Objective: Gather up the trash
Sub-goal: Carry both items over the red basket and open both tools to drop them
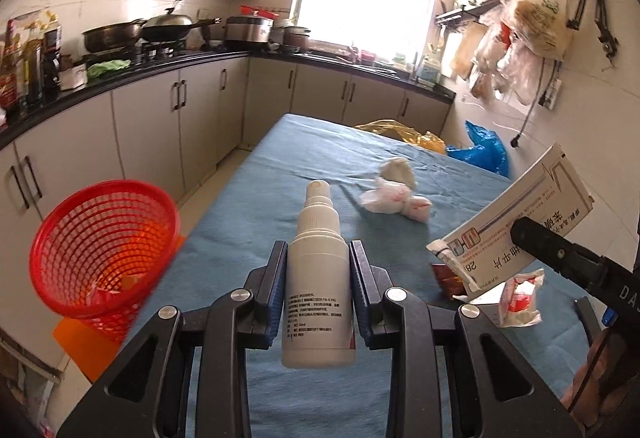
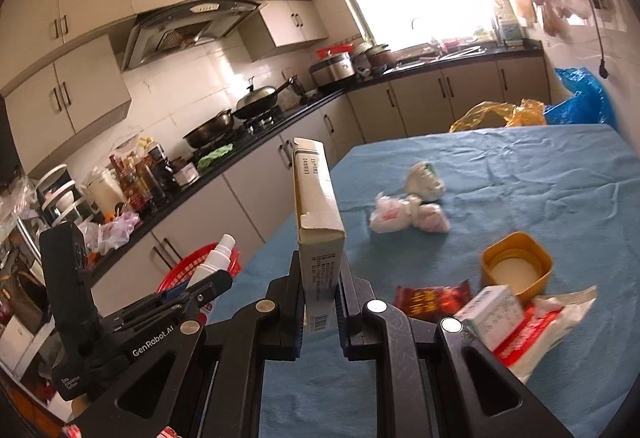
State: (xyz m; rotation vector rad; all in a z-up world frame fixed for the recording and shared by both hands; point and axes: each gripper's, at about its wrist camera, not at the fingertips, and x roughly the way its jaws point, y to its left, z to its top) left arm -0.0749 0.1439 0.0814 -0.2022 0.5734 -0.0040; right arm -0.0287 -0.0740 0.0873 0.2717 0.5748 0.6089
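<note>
My left gripper (image 1: 319,258) is shut on a white spray bottle (image 1: 318,294) and holds it above the blue-covered table (image 1: 248,206). My right gripper (image 2: 320,270) is shut on a flat medicine box (image 2: 318,210), held upright above the table; the box also shows in the left wrist view (image 1: 516,222). A red mesh basket (image 1: 100,250) stands to the left of the table with some scraps inside. Crumpled tissues (image 2: 404,212) lie in the middle of the table. A red wrapper (image 2: 430,298), a yellow lid (image 2: 516,266), a small box (image 2: 490,314) and a red-and-white packet (image 2: 540,334) lie near the right gripper.
Yellow (image 1: 400,132) and blue (image 1: 484,152) plastic bags sit at the table's far end. A kitchen counter (image 1: 120,78) with pans, bottles and cabinets runs along the left and back. Bags hang on the right wall (image 1: 520,34).
</note>
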